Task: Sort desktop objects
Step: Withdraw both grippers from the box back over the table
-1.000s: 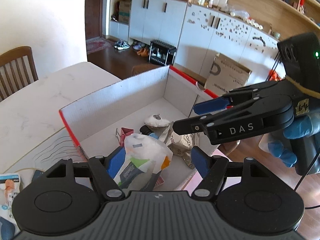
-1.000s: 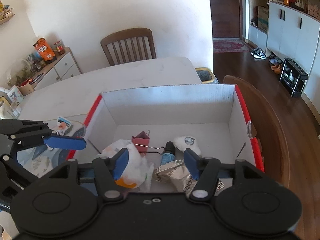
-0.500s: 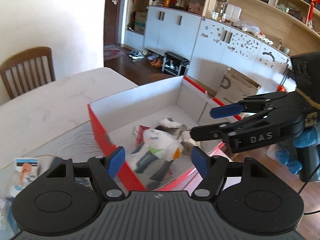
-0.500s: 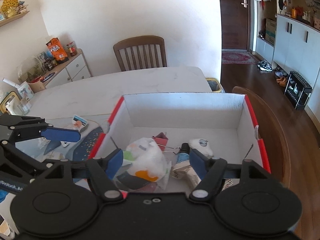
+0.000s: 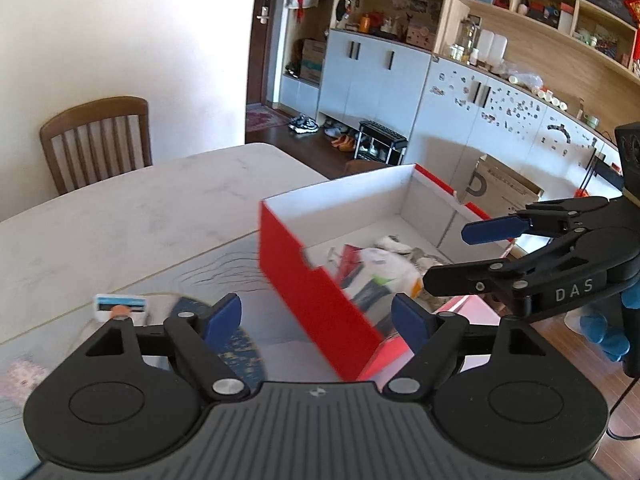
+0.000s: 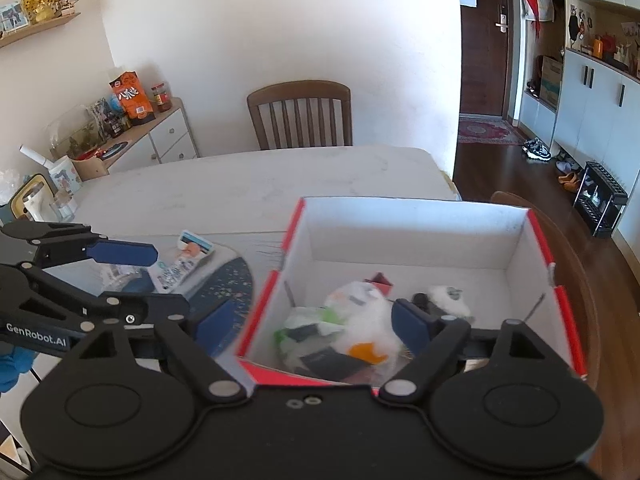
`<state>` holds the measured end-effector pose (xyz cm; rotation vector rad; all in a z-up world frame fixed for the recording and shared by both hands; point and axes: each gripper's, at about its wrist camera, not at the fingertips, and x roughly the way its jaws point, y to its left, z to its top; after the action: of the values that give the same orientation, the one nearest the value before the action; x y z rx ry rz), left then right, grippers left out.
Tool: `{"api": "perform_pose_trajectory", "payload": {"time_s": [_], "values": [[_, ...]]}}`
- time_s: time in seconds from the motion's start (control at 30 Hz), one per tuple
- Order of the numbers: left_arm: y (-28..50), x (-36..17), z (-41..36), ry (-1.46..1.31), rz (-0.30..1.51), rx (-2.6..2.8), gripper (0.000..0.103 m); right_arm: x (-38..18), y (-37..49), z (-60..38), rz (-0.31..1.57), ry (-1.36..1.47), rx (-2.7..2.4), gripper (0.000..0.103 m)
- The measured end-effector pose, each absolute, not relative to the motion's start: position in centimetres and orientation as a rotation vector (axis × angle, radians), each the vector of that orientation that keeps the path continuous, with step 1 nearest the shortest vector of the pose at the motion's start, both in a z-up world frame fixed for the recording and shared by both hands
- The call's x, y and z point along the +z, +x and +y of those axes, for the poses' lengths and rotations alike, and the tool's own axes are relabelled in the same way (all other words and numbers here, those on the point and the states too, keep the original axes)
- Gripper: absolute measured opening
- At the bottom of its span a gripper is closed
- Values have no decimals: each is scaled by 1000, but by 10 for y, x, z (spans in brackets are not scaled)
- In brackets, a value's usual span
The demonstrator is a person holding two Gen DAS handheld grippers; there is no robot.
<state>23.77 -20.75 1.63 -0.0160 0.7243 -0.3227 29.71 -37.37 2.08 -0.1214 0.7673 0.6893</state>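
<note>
A red-and-white cardboard box (image 5: 304, 280) (image 6: 416, 232) stands on the table's right part. Inside lie a white plastic packet (image 6: 352, 328) (image 5: 380, 272), a small red box (image 6: 380, 280), a white round item (image 6: 444, 296) and other small things. My left gripper (image 5: 316, 316) is open and empty, in front of the box's red side wall. My right gripper (image 6: 312, 328) is open and empty over the box's near left corner. A blue-and-white packet (image 6: 188, 256) (image 5: 120, 306) lies on a dark blue mat (image 6: 228, 284) left of the box.
The white marble table (image 6: 248, 184) stretches behind the box. A wooden chair (image 6: 300, 114) stands at its far side, another chair back (image 6: 560, 232) at the right. A sideboard (image 6: 132, 140) with clutter stands at left. Cups and bottles (image 6: 48, 196) sit at the table's left edge.
Both grippers have drawn back and leftwards from the box interior. The white packet lies in the box, released. The left gripper now faces the red side wall and mat.
</note>
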Motion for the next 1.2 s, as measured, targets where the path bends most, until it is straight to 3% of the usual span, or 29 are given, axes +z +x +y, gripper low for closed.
{"api": "perform_pose_trajectory", "payload": {"time_s": [0.3,0.53,1.2], "values": [[218,10,-137,-29,729,-265,86,22,273,-312,775,-122,705,90],[206,0,-84,-28,718,-222,102,18,265,-260,775,-127,705,91],[220,-52,16,51,757,-170,102,-27,277,-145,814,-169,661,91]]}}
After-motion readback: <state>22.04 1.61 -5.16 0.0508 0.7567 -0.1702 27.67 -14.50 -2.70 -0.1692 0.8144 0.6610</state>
